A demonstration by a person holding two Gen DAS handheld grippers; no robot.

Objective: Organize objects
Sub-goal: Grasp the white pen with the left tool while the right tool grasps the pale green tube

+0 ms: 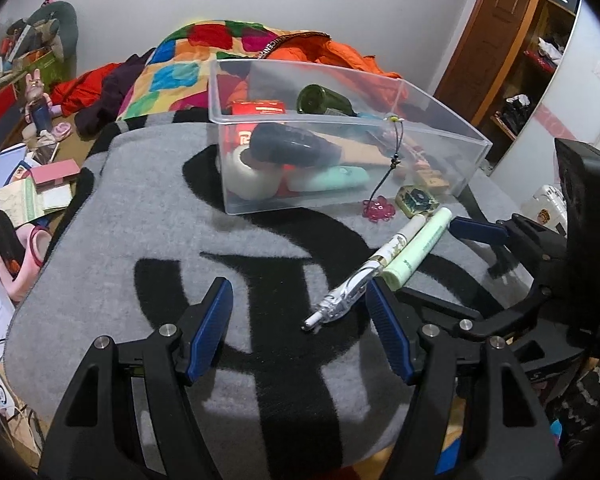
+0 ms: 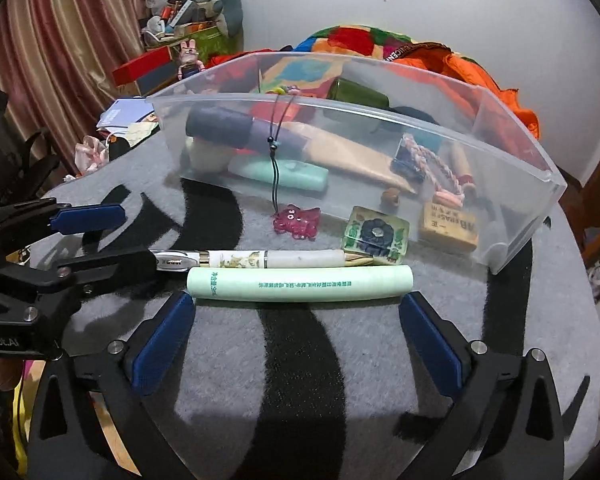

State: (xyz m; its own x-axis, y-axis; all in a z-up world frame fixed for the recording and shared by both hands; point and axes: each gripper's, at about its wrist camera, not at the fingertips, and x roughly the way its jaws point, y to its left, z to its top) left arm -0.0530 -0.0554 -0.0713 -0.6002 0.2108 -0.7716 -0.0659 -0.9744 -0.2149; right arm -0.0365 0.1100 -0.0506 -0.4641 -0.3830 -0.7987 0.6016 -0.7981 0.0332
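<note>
A white pen with a clear end (image 1: 342, 298) (image 2: 260, 259) and a pale green tube (image 1: 416, 248) (image 2: 300, 284) lie side by side on the grey and black blanket (image 1: 140, 220). My left gripper (image 1: 300, 320) is open, and the pen's tip lies between its fingers without being pressed. In the right wrist view it (image 2: 140, 240) comes in from the left at the pen's end. My right gripper (image 2: 298, 302) is open wide, just short of the tube. A clear bin (image 1: 452, 160) (image 2: 380, 112) behind them holds tape, a dark cylinder, a mint case and more.
A pink charm (image 1: 378, 208) (image 2: 298, 222) hangs on a cord over the bin's wall. A green flowered square (image 1: 416, 200) (image 2: 376, 234) lies against the bin. A colourful quilt (image 1: 220, 48) is heaped behind. Books and clutter (image 1: 32, 192) lie off the left edge.
</note>
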